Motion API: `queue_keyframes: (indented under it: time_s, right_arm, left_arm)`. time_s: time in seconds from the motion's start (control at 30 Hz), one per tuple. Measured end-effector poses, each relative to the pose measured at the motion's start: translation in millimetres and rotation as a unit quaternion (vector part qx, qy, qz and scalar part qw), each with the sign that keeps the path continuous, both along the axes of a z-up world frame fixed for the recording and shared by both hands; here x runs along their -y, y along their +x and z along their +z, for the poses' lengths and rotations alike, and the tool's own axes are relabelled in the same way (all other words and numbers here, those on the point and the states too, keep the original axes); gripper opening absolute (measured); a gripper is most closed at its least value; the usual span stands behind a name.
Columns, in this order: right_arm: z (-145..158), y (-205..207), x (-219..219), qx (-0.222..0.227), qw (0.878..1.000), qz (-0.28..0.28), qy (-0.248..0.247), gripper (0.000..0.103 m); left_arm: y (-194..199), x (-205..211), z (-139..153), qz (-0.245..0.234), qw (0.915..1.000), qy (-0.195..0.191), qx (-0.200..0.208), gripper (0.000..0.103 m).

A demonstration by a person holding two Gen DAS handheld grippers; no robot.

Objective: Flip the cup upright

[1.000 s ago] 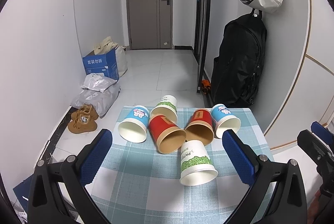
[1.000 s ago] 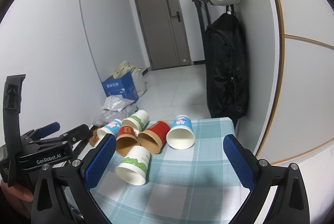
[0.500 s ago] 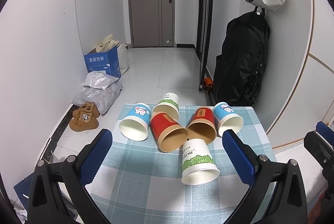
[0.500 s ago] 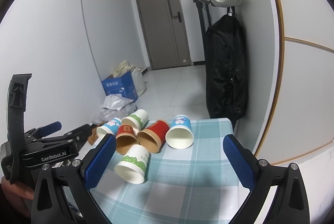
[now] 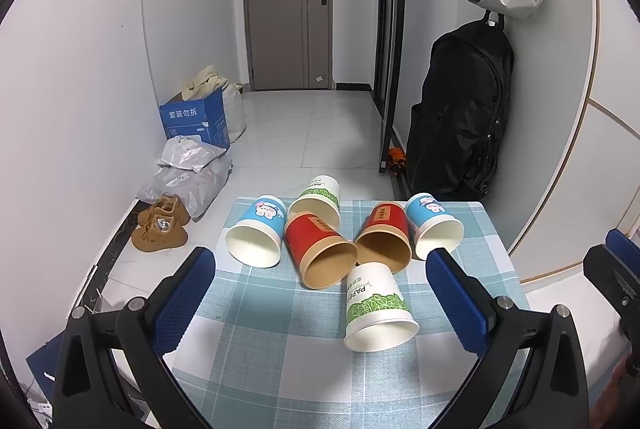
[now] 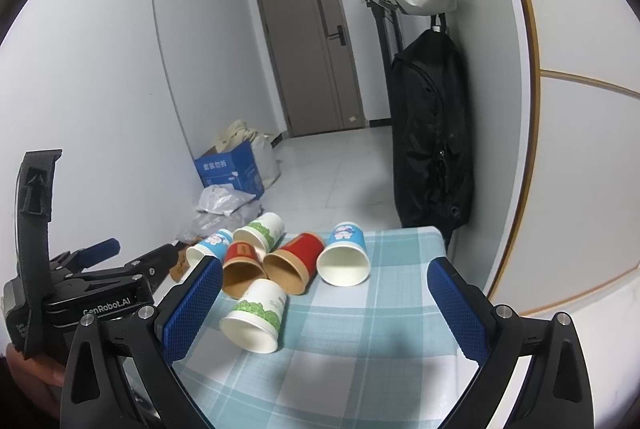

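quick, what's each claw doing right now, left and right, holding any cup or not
Left claw: open, holding nothing, short of the cups.
Right claw: open, holding nothing, also short of the cups.

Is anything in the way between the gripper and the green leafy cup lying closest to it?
Nothing visible. The nearest green cup lies on its side in front of the open left gripper, with only bare checkered tablecloth between them.

blue-checked tablecloth [image 5: 280, 349], red cups [image 5: 316, 249], black backpack [image 5: 460, 117]

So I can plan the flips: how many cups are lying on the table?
6, all on their sides: blue, green, red, red, blue, and green nearest.
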State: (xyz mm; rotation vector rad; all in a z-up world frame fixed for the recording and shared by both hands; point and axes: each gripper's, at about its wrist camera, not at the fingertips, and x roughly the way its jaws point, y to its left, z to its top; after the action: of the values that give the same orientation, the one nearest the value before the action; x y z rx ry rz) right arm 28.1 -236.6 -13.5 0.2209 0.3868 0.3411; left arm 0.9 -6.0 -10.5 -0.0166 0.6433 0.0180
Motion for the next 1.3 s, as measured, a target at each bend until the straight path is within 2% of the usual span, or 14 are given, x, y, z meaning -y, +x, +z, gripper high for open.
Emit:
queue_keyframes:
  time_s: [0.33, 0.5, 0.6, 0.8, 0.9, 1.0, 1.1, 1.17, 1.3]
  right_arm:
    - [-2, -1, -1, -0.002, 1.0, -0.006, -0.008, 0.103]
    - [-4, 1, 1, -0.006, 1.0, -0.01, -0.001, 0.103]
    - [-7, 6, 2, -0.017, 1.0, -0.003, 0.002, 0.103]
    - [-6, 16, 7, -0.019, 1.0, -0.013, -0.006, 0.103]
    - [-5, 22, 15, -0.026, 0.999, -0.019, 0.008, 0.103]
    - [-3, 28, 21, -0.03, 0.999, -0.028, 0.027, 0.103]
    - [-3, 34, 24, -0.04, 0.998, -0.028, 0.04, 0.103]
    - [-4, 37, 26, -0.045, 0.998, -0.028, 0.044, 0.103]
    - [-8, 42, 30, -0.059, 0.996, -0.023, 0.059, 0.103]
  left_arm:
    - [1, 2, -4, -0.011, 0.9999, -0.001, -0.01, 0.102]
    - [11, 0, -15, -0.041, 0.9969, -0.038, -0.055, 0.102]
    - [19, -5, -24, -0.042, 0.9943, -0.056, -0.081, 0.102]
    - [36, -8, -37, -0.043, 0.9895, -0.069, -0.12, 0.102]
    - [48, -4, -47, -0.061, 0.9829, -0.083, -0.152, 0.102]
    - [59, 4, -55, -0.079, 0.9774, -0.081, -0.179, 0.102]
    - [73, 10, -67, -0.088, 0.9688, -0.089, -0.214, 0.102]
    - [80, 12, -75, -0.079, 0.9662, -0.085, -0.23, 0.097]
    - [89, 16, -95, -0.083, 0.9552, -0.077, -0.274, 0.095]
